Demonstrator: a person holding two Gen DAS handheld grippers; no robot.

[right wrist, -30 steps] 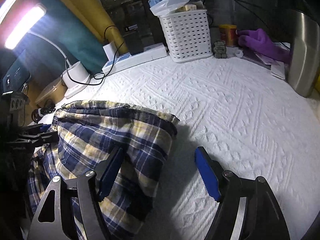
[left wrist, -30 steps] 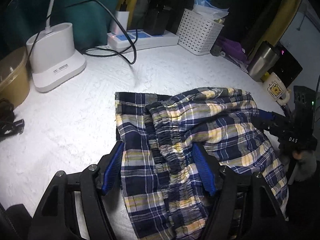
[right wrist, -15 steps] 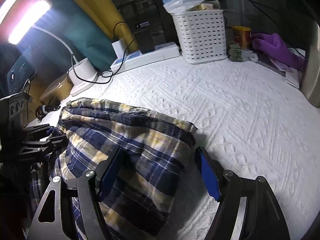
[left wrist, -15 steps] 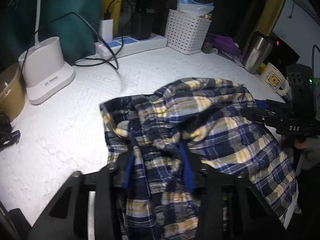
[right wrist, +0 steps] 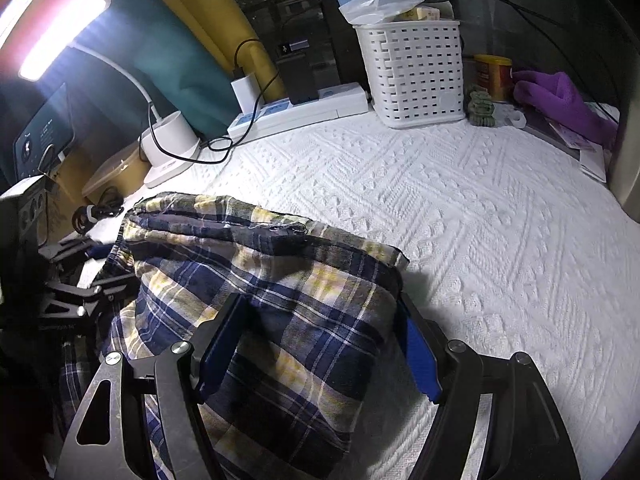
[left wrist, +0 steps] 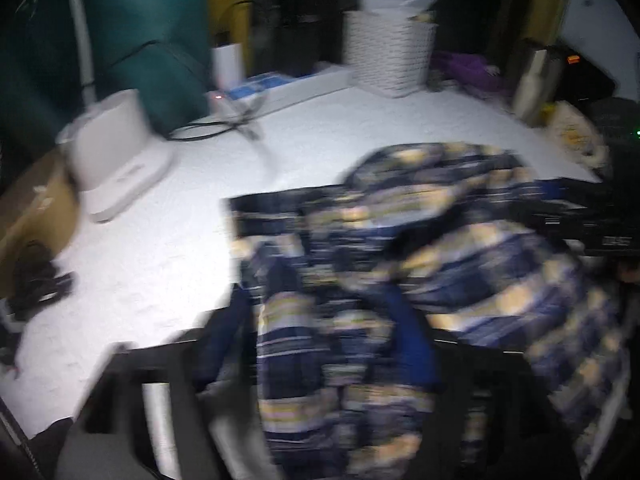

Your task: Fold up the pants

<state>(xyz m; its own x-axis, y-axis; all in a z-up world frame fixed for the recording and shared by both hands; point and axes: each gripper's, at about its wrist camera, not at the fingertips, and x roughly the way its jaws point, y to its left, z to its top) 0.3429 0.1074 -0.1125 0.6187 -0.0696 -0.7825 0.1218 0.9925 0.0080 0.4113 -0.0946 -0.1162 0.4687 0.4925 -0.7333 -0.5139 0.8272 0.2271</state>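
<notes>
The blue, yellow and white plaid pants (right wrist: 280, 280) lie bunched on the white textured cloth (right wrist: 480, 220), with a folded edge facing the far side. My right gripper (right wrist: 320, 350) is open and straddles the right end of that fold; the fabric fills the gap and drapes over its left finger. The left wrist view is blurred by motion. There my left gripper (left wrist: 320, 334) has its jaws opening, with a ridge of the pants (left wrist: 400, 240) between the blue pads but no longer pinched. The left gripper's black body (right wrist: 72, 280) shows at the left edge of the right view.
Along the back stand a white lamp base (right wrist: 168, 140), a power strip with plugs and cables (right wrist: 304, 108), a white woven basket (right wrist: 416, 72), a tin and a purple cloth (right wrist: 560, 100). A steel tumbler (left wrist: 532, 80) and a mug stand at the right.
My left gripper closed on the gathered waistband, raised it, and has now spread its pads again. The pants fold now sits between the right gripper's fingers instead of beside them.
</notes>
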